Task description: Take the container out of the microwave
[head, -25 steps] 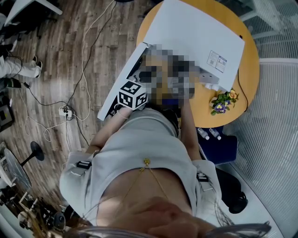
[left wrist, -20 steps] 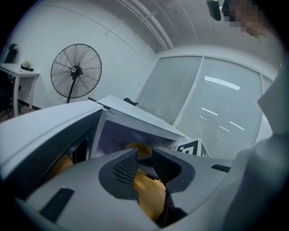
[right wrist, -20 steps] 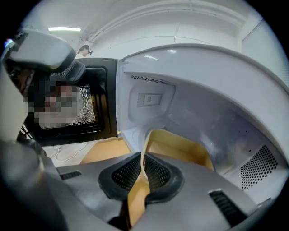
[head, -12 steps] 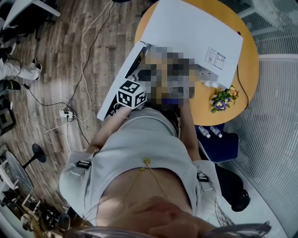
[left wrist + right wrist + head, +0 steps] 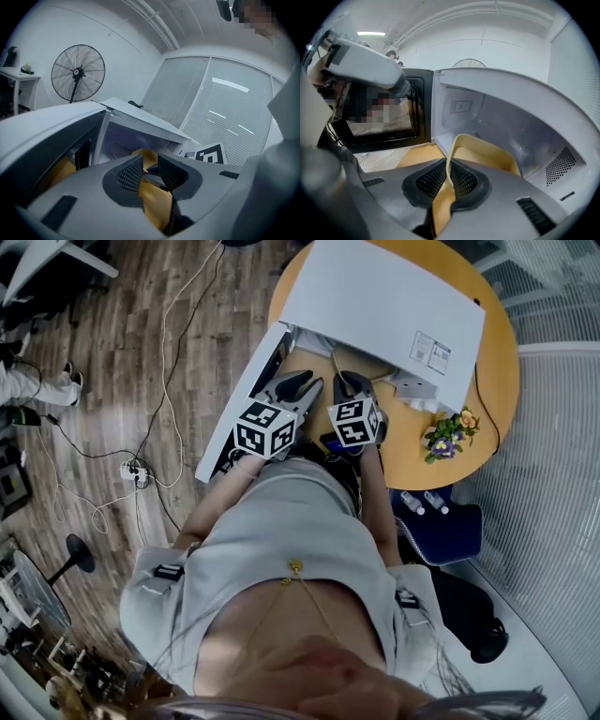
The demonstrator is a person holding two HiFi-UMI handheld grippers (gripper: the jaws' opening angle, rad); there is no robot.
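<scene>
The right gripper (image 5: 447,180) pinches the yellow container's (image 5: 487,152) near rim at the open microwave's (image 5: 501,105) mouth. The left gripper (image 5: 150,172) is slightly parted and empty.

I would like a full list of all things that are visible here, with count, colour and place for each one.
microwave: one, white, on the table, door open
container: one, yellow, at the microwave's opening
table: one, orange, round
flowers: one bunch, purple and yellow, on the table beside the microwave
bottles: two, pale, on a blue seat
power strip: one, white, on the wooden floor
standing fan: one, black, by the wall
left gripper: one, grey, jaws apart
right gripper: one, grey, clamped on the container's wall
</scene>
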